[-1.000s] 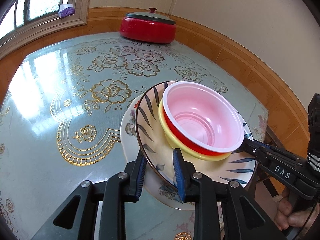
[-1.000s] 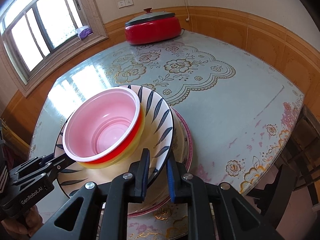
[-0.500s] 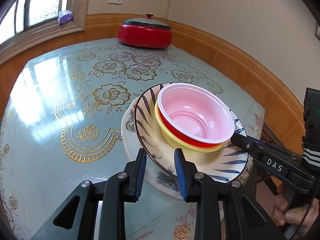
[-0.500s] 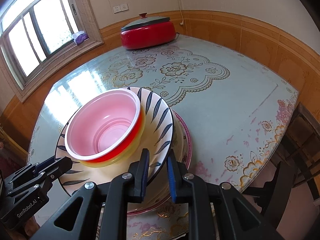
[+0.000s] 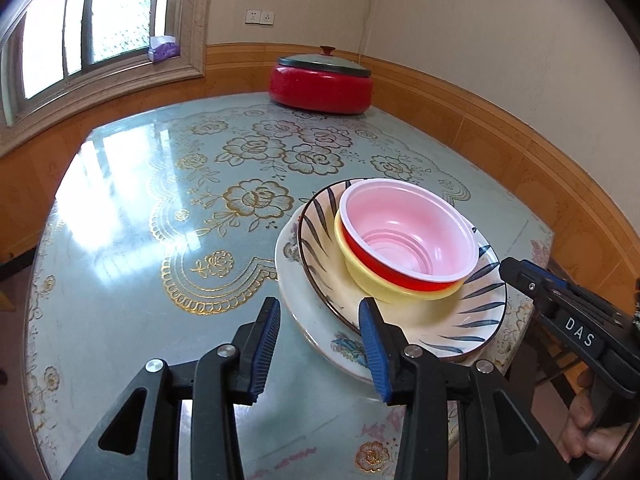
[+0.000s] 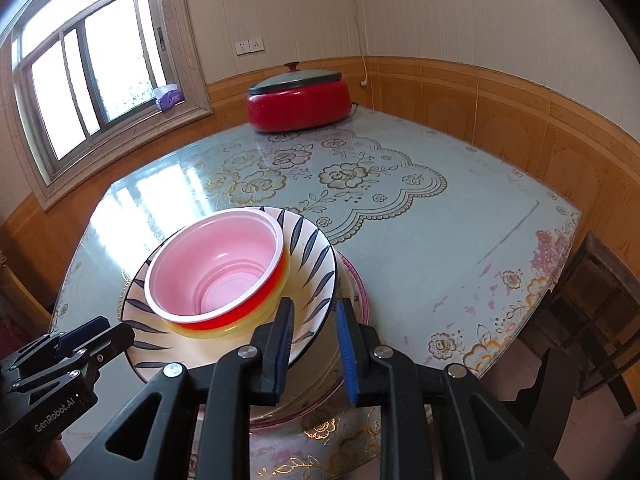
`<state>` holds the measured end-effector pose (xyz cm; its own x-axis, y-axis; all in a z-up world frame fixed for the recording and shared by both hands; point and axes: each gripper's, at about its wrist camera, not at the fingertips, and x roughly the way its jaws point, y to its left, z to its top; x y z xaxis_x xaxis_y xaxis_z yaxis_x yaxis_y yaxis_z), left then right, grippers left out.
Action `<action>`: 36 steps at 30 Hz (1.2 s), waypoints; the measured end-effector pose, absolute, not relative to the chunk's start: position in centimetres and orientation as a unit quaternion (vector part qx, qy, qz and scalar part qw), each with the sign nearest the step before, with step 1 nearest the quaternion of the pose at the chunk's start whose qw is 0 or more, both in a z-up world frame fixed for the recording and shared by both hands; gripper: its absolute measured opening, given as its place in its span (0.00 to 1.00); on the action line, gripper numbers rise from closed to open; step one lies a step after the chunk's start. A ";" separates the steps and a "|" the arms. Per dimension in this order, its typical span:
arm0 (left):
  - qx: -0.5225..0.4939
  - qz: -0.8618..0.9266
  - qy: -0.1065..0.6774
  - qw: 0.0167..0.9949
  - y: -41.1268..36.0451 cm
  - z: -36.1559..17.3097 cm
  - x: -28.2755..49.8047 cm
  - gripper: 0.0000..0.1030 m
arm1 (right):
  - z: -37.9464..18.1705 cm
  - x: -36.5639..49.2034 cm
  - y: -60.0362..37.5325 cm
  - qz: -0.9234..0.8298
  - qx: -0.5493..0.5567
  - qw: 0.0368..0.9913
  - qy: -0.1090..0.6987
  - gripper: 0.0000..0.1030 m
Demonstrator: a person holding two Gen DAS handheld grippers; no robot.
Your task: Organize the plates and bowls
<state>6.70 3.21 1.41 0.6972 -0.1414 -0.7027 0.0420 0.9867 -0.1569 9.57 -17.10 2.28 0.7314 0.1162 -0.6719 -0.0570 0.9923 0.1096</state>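
Cream walls with a band of orange wood panelling close in a corner where a round desk (image 5: pixel 132 240) stands under a glossy blue cloth patterned with gold flowers. Daylight from the window (image 6: pixel 92 76) glares off that cloth. Taking the stack of dishes as the landmark: a red cooker with a dark lid (image 5: pixel 320 84) sits well beyond it, at the desk's far edge against the panelling, and two white wall sockets (image 6: pixel 249 45) show higher still.

At the stack's base a floral plate (image 5: pixel 340 344) lies on the desk near its front edge. On it rests a leaf-patterned plate (image 5: pixel 460 320), cream with dark blue strokes and a dark rim. Inside that sits a yellow bowl (image 5: pixel 372 280), and nested in the yellow one is a red bowl with a pink inside and white rim (image 5: pixel 408 232).

Left tool (image 5: pixel 320 320) hangs just in front of the stack's left side, its blue pads parted; the jaws have just been opening, the plates' edge lies between them in view, and neither pad presses on it. Right tool (image 6: pixel 314 324) sits at the stack's right side, its jaws also just opening, narrower, pads clear of the leaf-patterned rim. A hand (image 5: pixel 592 436) grips the right tool's handle beside the stack.
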 end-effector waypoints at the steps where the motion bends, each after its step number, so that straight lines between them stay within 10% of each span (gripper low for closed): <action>1: -0.063 -0.044 0.385 0.920 3.1 1.5 6.4 0.43 | 2.4 9.3 -17.1 0.044 0.038 0.931 0.361 0.24; 36: -0.012 -0.033 0.316 0.948 4.6 1.9 0.6 0.98 | 2.3 1.8 -13.0 -0.086 0.024 0.946 0.312 0.32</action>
<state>0.59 4.57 1.86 0.7987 -0.0709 -0.5976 0.0560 0.9975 -0.0435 1.83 -13.05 2.29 0.7909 -0.1474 -0.5939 0.1773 0.9841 -0.0081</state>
